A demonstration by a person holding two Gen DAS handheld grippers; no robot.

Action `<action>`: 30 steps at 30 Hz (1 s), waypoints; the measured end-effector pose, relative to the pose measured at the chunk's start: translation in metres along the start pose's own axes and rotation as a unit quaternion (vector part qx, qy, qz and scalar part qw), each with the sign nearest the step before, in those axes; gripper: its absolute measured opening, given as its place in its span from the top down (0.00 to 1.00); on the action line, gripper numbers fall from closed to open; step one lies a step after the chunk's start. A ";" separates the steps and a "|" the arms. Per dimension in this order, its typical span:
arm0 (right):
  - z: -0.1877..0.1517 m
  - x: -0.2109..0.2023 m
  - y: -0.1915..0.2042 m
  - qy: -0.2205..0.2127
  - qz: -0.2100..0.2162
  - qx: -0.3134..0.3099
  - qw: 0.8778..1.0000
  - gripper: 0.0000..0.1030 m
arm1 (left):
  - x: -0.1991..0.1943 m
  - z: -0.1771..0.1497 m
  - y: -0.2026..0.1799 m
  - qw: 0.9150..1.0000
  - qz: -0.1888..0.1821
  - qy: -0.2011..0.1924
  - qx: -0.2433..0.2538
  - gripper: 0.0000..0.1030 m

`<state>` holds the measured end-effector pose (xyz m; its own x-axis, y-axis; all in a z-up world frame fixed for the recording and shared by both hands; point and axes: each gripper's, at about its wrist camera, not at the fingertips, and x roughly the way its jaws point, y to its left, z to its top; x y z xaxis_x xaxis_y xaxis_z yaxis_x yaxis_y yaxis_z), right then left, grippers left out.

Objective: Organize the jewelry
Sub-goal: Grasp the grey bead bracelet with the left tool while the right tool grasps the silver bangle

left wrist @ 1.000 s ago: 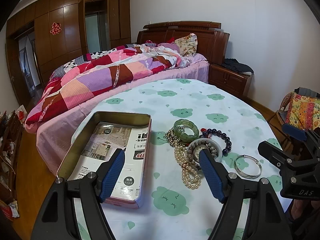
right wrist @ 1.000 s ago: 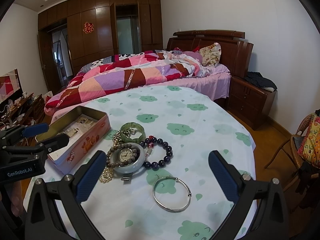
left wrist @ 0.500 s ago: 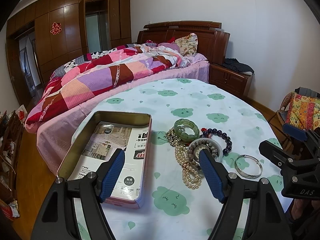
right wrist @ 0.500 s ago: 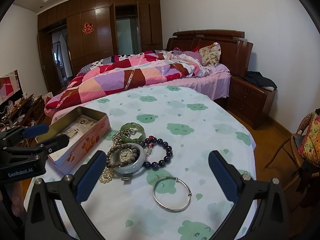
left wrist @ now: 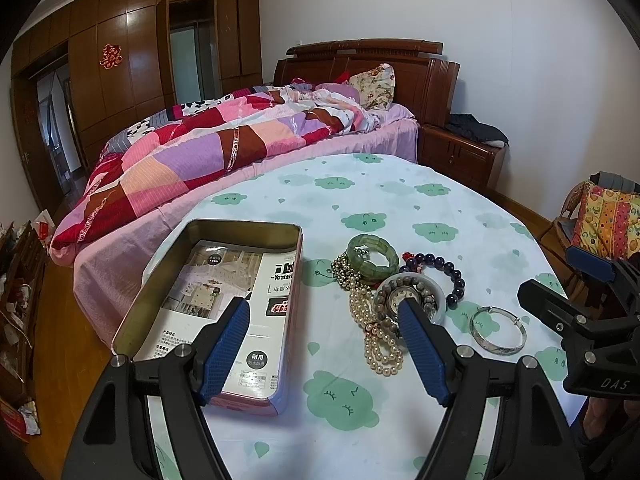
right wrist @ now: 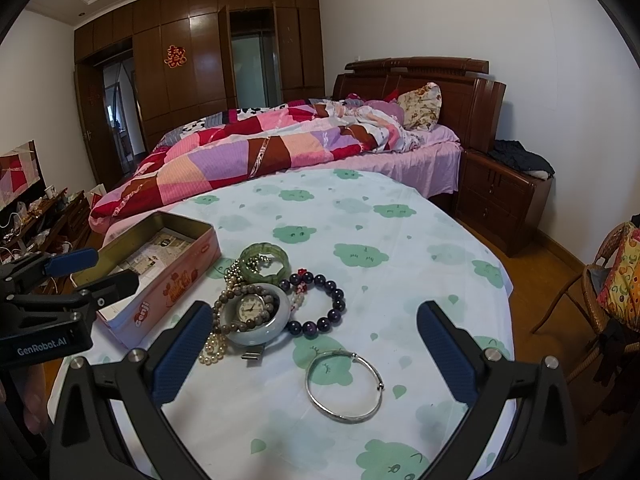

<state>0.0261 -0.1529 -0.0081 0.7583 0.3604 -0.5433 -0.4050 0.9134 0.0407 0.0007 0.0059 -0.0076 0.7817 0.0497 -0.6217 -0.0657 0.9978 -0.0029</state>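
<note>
While both grippers, left gripper [left wrist: 324, 344] and right gripper [right wrist: 312, 356], gape empty: straddle thin silver bangle [right wrist: 343, 386] near worktop's front edge, pinch rim, lift toward open rectangular tin [left wrist: 216, 304].

A round table [right wrist: 400, 216] is covered by a pale cloth printed with green clouds. Toward its left side an open rectangular tin [left wrist: 208, 304] is set, lined with printed paper. Just beside the tin a cluster is piled: a green bangle [right wrist: 265, 258], a pearl strand [left wrist: 374, 336], a watch [right wrist: 251, 307] inside a pale jade bangle [right wrist: 260, 330], and a purple bead bracelet [right wrist: 324, 304], while a silver bangle [right wrist: 344, 386] lies apart, nearer the edge.
</note>
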 end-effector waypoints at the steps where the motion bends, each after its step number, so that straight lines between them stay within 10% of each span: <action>1: -0.001 0.000 0.000 0.000 0.000 0.000 1.000 0.00 | 0.001 -0.001 0.001 1.000 0.000 0.001 0.000 0.26; 12: -0.032 0.022 -0.013 0.032 -0.006 -0.014 0.999 0.00 | 0.021 -0.013 -0.002 0.999 -0.024 0.032 -0.008 0.26; 24: -0.052 0.037 -0.034 0.097 0.019 0.006 0.995 0.29 | 0.056 -0.012 -0.040 0.996 -0.051 0.053 0.045 0.26; 30: -0.054 0.041 -0.035 0.100 0.018 0.005 0.995 0.29 | 0.080 -0.005 -0.035 0.995 -0.067 0.075 0.024 0.52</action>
<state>0.0440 -0.1808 -0.0766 0.6258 0.3483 -0.6979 -0.4243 0.9028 0.0700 0.0622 -0.0255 -0.0615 0.6794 -0.0868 -0.7286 0.0644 0.9962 -0.0585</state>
